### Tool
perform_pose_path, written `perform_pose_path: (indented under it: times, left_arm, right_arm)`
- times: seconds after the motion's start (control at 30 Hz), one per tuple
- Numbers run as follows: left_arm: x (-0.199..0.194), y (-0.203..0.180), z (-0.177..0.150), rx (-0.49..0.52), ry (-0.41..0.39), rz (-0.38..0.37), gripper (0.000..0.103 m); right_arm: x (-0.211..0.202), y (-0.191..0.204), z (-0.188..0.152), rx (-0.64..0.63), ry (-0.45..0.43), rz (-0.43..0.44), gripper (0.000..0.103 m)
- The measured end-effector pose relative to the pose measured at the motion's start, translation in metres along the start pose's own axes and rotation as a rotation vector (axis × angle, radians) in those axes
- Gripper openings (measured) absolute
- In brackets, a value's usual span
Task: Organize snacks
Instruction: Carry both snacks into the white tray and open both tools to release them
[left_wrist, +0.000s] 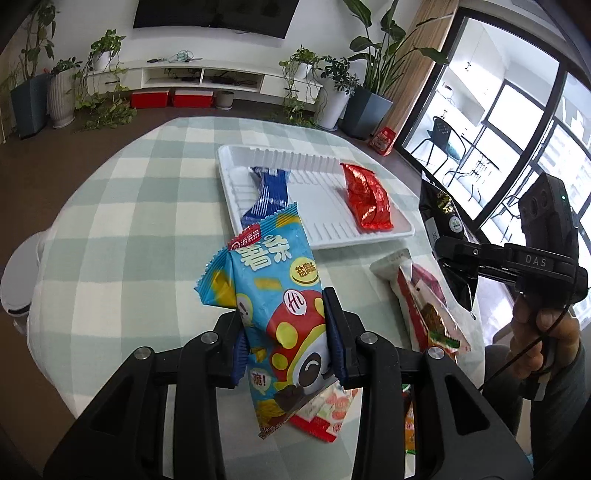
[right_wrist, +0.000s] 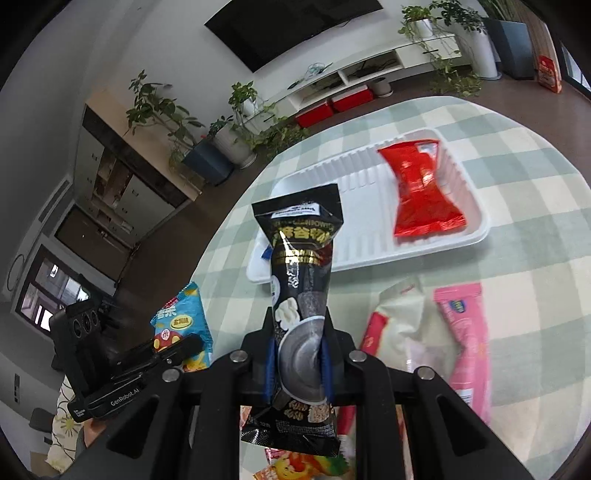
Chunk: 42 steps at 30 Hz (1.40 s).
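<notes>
My left gripper is shut on a light blue snack packet and holds it above the checked tablecloth, in front of the white tray. The tray holds a dark blue packet at its left and a red foil packet at its right. My right gripper is shut on a black snack packet and holds it upright, near the tray. The red foil packet lies in that tray. The right gripper also shows in the left wrist view.
Loose packets lie on the tablecloth near me: a white and red one, a cream one and a pink one. More packets lie under the grippers. The round table's edge curves away to the left. Potted plants stand beyond it.
</notes>
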<state>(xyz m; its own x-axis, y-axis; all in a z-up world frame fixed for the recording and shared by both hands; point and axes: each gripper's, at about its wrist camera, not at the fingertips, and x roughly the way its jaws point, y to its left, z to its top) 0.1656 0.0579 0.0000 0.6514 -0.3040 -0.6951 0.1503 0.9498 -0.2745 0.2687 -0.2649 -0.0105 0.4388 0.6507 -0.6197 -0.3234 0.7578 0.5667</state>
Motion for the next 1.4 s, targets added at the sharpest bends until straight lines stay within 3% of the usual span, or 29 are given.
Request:
perform_pose_path:
  times: [0.3, 0.6, 0.93, 1.4]
  left_arm:
    - [0.031, -0.022, 0.075, 0.072, -0.021, 0.013, 0.033]
    - [0.102, -0.06, 0.138, 0.145, 0.014, 0.038, 0.033]
    - [0.171, -0.042, 0.14, 0.156, 0.128, 0.087, 0.033]
    - [0.207, -0.028, 0.125, 0.221, 0.211, 0.123, 0.033]
  right_arm:
    - [-0.045, -0.056, 0.049, 0.079, -0.126, -0.105, 0.021]
    - [-0.02, -0.055, 0.104, 0.026, -0.133, -0.159, 0.021]
    - [0.062, -0.035, 0.123, -0.086, -0.003, -0.214, 0.022]
    - [0.119, -0.028, 0.106, -0.169, 0.146, -0.303, 0.022]
